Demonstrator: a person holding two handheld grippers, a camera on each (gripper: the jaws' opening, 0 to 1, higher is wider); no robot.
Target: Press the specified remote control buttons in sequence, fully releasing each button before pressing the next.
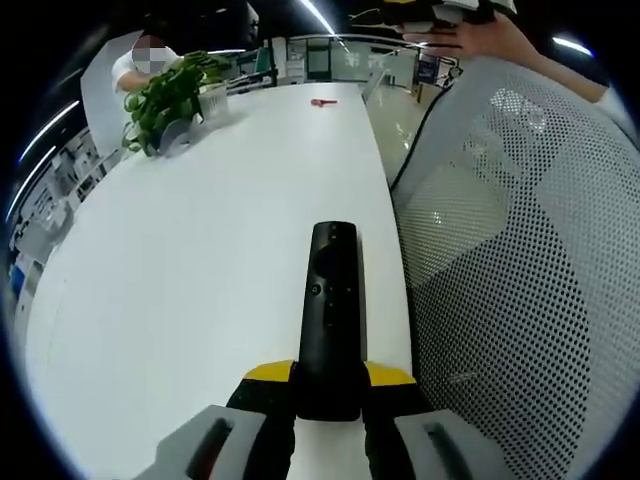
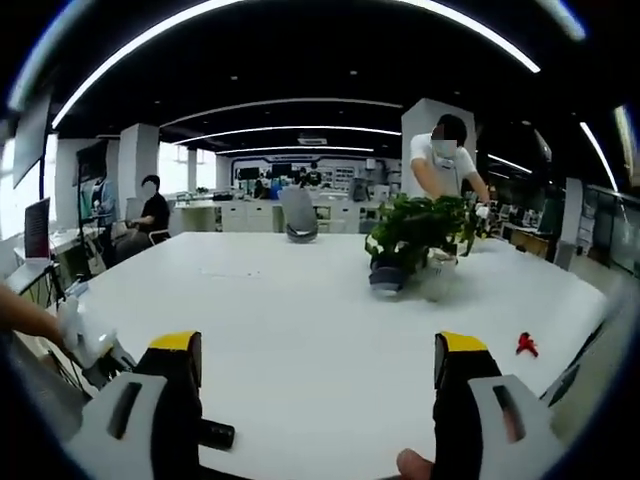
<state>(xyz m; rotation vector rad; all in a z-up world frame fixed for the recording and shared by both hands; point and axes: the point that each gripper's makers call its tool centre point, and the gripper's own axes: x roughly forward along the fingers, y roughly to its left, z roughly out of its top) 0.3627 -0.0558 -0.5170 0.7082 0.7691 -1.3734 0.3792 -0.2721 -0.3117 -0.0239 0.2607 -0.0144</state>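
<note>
slim black plastic remote control is pinched by left gripper; right gripper, spread, should be brought toward twelve o'clock buttons.

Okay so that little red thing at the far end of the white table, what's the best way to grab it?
The red object is too small to make out its shape. It lies flat on the white table, near the edge, with bare surface around it. I'd come straight down from above with the open right gripper and pinch across its narrow middle.
</note>
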